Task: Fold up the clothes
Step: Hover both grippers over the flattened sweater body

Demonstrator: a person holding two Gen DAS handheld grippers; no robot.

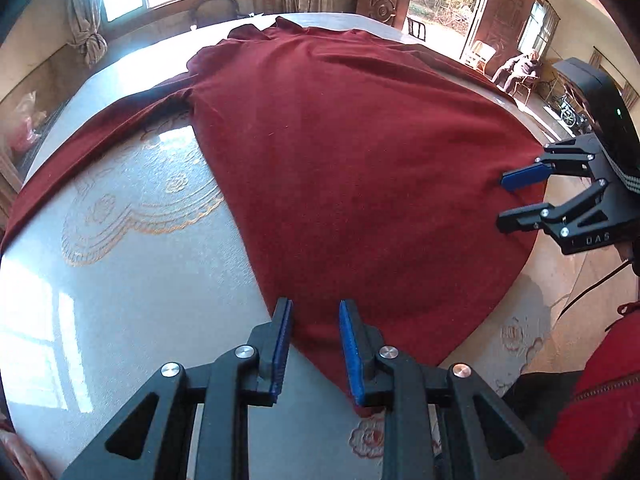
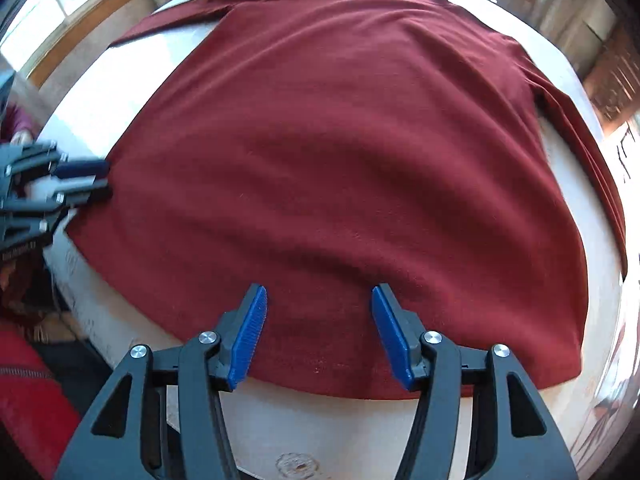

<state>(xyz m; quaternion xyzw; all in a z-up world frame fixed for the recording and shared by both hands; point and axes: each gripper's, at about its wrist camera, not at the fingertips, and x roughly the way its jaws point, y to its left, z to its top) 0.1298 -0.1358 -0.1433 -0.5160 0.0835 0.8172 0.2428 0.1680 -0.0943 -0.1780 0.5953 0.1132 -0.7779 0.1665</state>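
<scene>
The left gripper (image 1: 314,312), jaws apart, hovers over the left hem corner of the dark red long-sleeved knit sweater (image 1: 340,152). It lies flat on the pale patterned tablecloth (image 1: 132,280), collar pointing away, long axis running hem to collar. The right gripper (image 2: 318,296), jaws wide apart, straddles the near hem.

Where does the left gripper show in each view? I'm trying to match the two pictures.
Left wrist view: the left gripper fills the bottom centre, jaws open at the near hem of the dark red long-sleeved top.
Right wrist view: it pokes in at the left edge, by the top's corner.
Shared landmark: the spread red top on the table.
</scene>
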